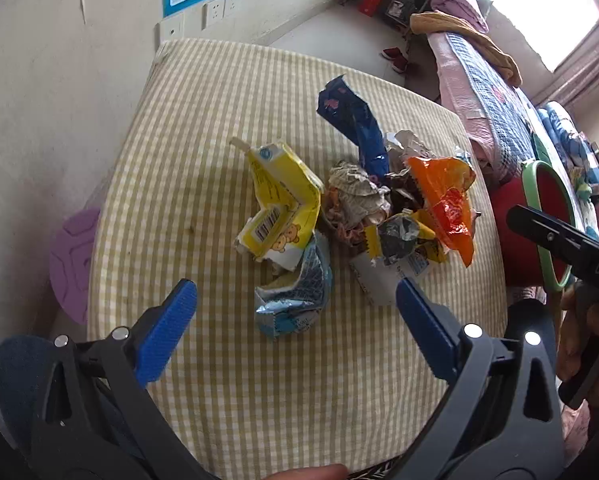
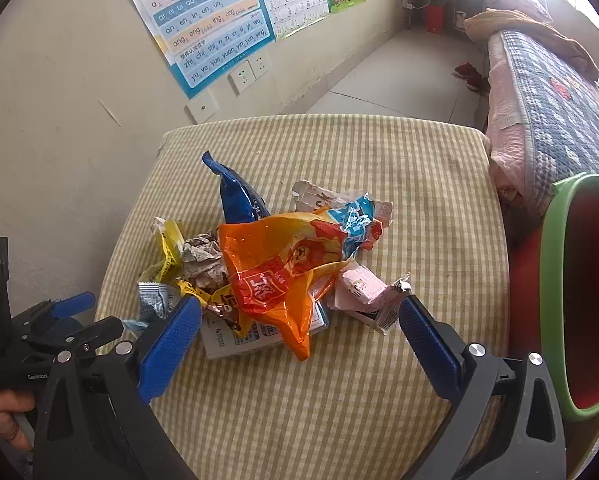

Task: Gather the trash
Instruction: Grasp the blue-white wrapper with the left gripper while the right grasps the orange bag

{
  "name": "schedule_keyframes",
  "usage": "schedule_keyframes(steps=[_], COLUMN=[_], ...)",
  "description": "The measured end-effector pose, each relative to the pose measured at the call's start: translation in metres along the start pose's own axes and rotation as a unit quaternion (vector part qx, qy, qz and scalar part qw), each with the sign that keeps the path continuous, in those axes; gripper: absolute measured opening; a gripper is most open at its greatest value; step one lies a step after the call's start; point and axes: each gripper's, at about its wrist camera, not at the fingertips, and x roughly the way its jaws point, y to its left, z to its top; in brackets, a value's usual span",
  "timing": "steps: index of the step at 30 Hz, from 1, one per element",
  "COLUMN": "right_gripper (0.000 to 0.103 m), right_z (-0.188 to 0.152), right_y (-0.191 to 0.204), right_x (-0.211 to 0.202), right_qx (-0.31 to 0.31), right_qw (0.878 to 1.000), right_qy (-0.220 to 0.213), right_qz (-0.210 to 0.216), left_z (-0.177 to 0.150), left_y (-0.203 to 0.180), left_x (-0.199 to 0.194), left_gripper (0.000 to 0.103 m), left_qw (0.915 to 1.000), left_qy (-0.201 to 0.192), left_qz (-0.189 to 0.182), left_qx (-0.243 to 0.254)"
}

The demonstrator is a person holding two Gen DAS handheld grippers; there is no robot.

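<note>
A heap of trash lies mid-table on the checked cloth [image 1: 203, 128]: a crushed yellow carton [image 1: 277, 200], a blue wrapper [image 1: 355, 124], an orange wrapper [image 1: 447, 196] [image 2: 275, 272], crumpled paper [image 1: 355, 194] and a light-blue foil wrapper [image 1: 299, 296]. My left gripper [image 1: 297, 300] is open, hovering just short of the foil wrapper. My right gripper [image 2: 299, 320] is open too, its fingers either side of the orange wrapper's near end and a flat white packet [image 2: 227, 340]. A pink carton [image 2: 359, 286] lies by the right finger. Neither gripper holds anything.
A red bin with a green rim [image 2: 555, 280] [image 1: 539, 216] stands off the table's right edge. A purple stool [image 1: 73, 264] sits at the left by the wall. A bed with quilts [image 2: 547, 120] lies beyond the bin. Posters and sockets [image 2: 251, 68] cover the wall.
</note>
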Motion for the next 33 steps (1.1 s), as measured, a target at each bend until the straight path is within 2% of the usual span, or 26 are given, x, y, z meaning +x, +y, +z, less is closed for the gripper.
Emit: schedule_keyframes(steps=[5, 8, 10, 14, 17, 20, 21, 23, 26, 27, 31, 33], right_gripper=[0.096, 0.095, 0.095, 0.094, 0.090, 0.081, 0.075, 0.071, 0.065, 0.060, 0.055, 0.054], right_z=[0.006, 0.010, 0.009, 0.009, 0.008, 0.005, 0.004, 0.004, 0.005, 0.005, 0.003, 0.002], right_y=[-0.005, -0.007, -0.009, -0.003, -0.002, -0.007, -0.009, -0.012, -0.015, -0.015, -0.018, -0.019], right_x=[0.022, 0.034, 0.041, 0.057, 0.061, 0.067, 0.069, 0.070, 0.067, 0.066, 0.060, 0.056], right_qx=[0.017, 0.043, 0.060, 0.058, 0.059, 0.080, 0.088, 0.095, 0.092, 0.090, 0.079, 0.079], right_qw=[0.999, 0.999, 0.997, 0.997, 0.997, 0.995, 0.994, 0.993, 0.993, 0.993, 0.994, 0.994], right_qy=[-0.013, -0.008, -0.009, 0.007, 0.009, 0.022, 0.027, 0.030, 0.028, 0.029, 0.032, 0.032], right_qz=[0.031, 0.031, 0.048, 0.044, 0.039, 0.048, 0.053, 0.058, 0.068, 0.067, 0.065, 0.066], left_z=[-0.005, -0.004, 0.000, 0.004, 0.004, 0.000, -0.001, -0.002, -0.004, -0.004, -0.009, -0.011], left_y=[-0.002, -0.008, -0.006, -0.003, -0.005, -0.003, -0.003, -0.004, -0.005, -0.006, -0.008, -0.008], left_x=[0.021, 0.027, 0.023, 0.027, 0.030, 0.036, 0.038, 0.041, 0.047, 0.048, 0.044, 0.041], left_gripper=[0.096, 0.092, 0.092, 0.092, 0.091, 0.087, 0.084, 0.078, 0.058, 0.048, 0.036, 0.034], left_qw=[0.9996, 0.9996, 0.9999, 0.9995, 0.9994, 0.9992, 0.9992, 0.9991, 0.9986, 0.9984, 0.9984, 0.9984], left_qy=[0.017, 0.023, 0.012, 0.018, 0.025, 0.036, 0.039, 0.040, 0.049, 0.050, 0.041, 0.038], left_qz=[-0.009, 0.013, 0.007, 0.019, 0.014, 0.009, 0.006, -0.001, -0.006, -0.004, -0.009, -0.012], left_qx=[-0.022, 0.002, 0.005, 0.017, 0.019, 0.013, 0.011, 0.014, 0.021, 0.025, 0.038, 0.041])
